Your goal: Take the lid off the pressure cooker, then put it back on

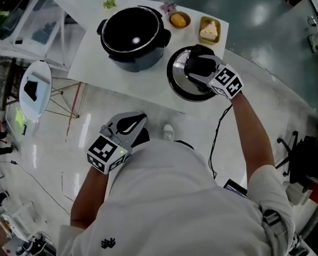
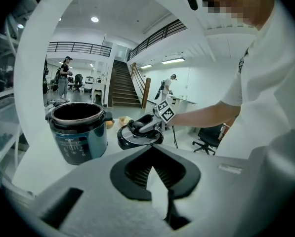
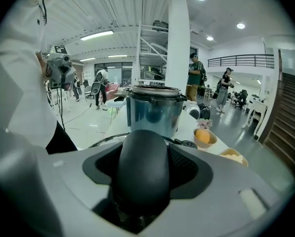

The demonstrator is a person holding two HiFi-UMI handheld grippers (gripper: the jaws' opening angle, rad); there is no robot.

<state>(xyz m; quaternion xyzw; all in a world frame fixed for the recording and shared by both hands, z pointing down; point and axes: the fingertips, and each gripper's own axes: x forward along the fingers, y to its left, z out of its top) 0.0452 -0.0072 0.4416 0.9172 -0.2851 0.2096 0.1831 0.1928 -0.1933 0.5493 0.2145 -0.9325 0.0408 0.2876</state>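
The dark blue pressure cooker [image 1: 133,33] [image 2: 78,132] [image 3: 154,110] stands open on the white table [image 1: 92,57]. Its round black lid [image 1: 177,84] [image 2: 135,139] sits low at the table's front right edge, right of the pot; whether it touches the table I cannot tell. My right gripper [image 1: 198,65] [image 3: 142,152] is shut on the lid's black handle [image 3: 140,174], which fills the space between the jaws. My left gripper [image 1: 131,126] [image 2: 154,174] hangs off the table, close to my body, pointing at the pot. Its pads meet at the tips and hold nothing.
Behind the lid stand a small bowl with an orange [image 1: 179,20] [image 3: 203,136] and a dish of pale yellow food [image 1: 209,30]. Small flower sprigs [image 1: 168,7] lie at the table's far edge. A round white stand [image 1: 35,89] is on the floor at left. People stand far off.
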